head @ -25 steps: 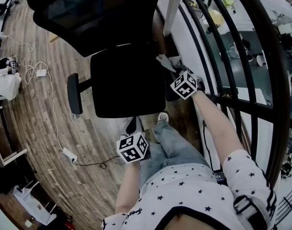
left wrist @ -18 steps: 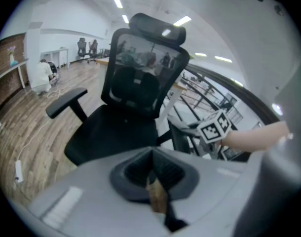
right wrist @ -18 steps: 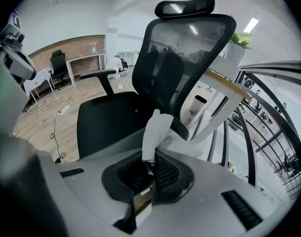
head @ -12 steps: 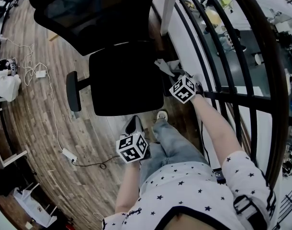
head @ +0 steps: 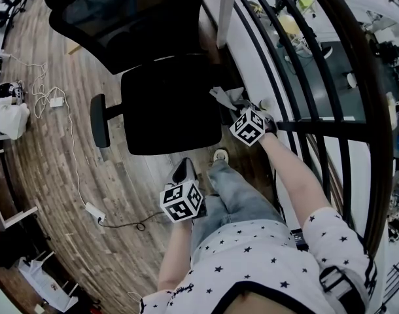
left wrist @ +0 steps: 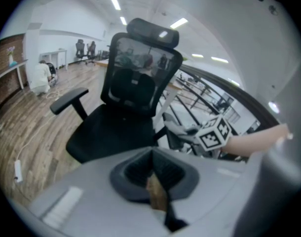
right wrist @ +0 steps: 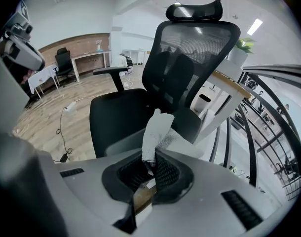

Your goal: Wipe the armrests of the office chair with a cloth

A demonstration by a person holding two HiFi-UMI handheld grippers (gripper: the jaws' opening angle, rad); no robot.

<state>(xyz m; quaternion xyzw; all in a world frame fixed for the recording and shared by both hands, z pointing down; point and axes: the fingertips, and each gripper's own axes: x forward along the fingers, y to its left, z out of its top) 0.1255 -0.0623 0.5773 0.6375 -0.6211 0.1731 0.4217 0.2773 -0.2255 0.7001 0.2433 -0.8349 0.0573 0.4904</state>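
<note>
Right gripper (right wrist: 150, 164) is clamped on a bunched corner of the white textured cloth (right wrist: 156, 132). The cloth's loose end stands up ahead of the jaws and appears to drape onto the near black padded armrest (left wrist: 172, 139) directly in front of them. Beyond, to this gripper's left, spreads the seat of the black mesh-backed office chair (head: 173, 106), with the far armrest (head: 99, 120) on the seat's opposite side. Left gripper (left wrist: 153, 167) hangs behind and to the left of the right one, off the seat's front edge, jaws pressed together on nothing. Black metal railing (head: 304, 126) runs close on the right gripper's right, and wooden plank floor (head: 49, 169) lies below.

Only a small pinch of cloth is held, so a dragging stroke could tug it free or let the bare jaw tips scrape the pad. Nothing steadies the chair, and sideways pressure could swivel or roll it away.

Compared with a second ago, the right gripper and cloth sit slightly nearer the person along the armrest. The left gripper is about where it was.
</note>
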